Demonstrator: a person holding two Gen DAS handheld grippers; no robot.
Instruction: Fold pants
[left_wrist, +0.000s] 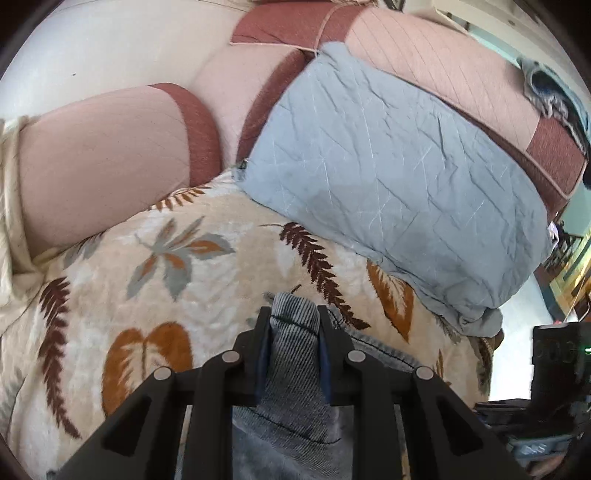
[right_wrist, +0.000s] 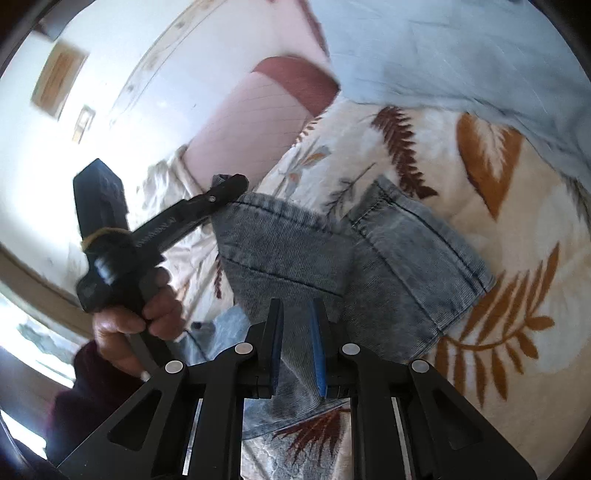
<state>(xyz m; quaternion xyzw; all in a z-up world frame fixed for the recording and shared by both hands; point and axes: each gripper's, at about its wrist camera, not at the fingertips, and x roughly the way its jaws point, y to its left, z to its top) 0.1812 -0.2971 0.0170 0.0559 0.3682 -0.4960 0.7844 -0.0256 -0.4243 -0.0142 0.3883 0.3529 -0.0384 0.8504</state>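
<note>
The pants are grey-blue washed denim (right_wrist: 388, 258), lying partly folded on a cream blanket with a leaf print (right_wrist: 517, 295). My left gripper (left_wrist: 293, 314) is shut on a bunched edge of the denim (left_wrist: 291, 354) and holds it just above the blanket. It also shows in the right wrist view (right_wrist: 231, 186), gripping the pants' far left corner. My right gripper (right_wrist: 297, 308) has its jaws narrowly apart around a fold of the denim at the near edge; the cloth runs between the pads.
A light blue quilted pillow (left_wrist: 388, 177) lies behind the blanket. Pink and maroon sofa cushions (left_wrist: 103, 147) stand at the back and left. A person's hand (right_wrist: 147, 314) holds the left gripper's handle. White wall (right_wrist: 74, 147) is at left.
</note>
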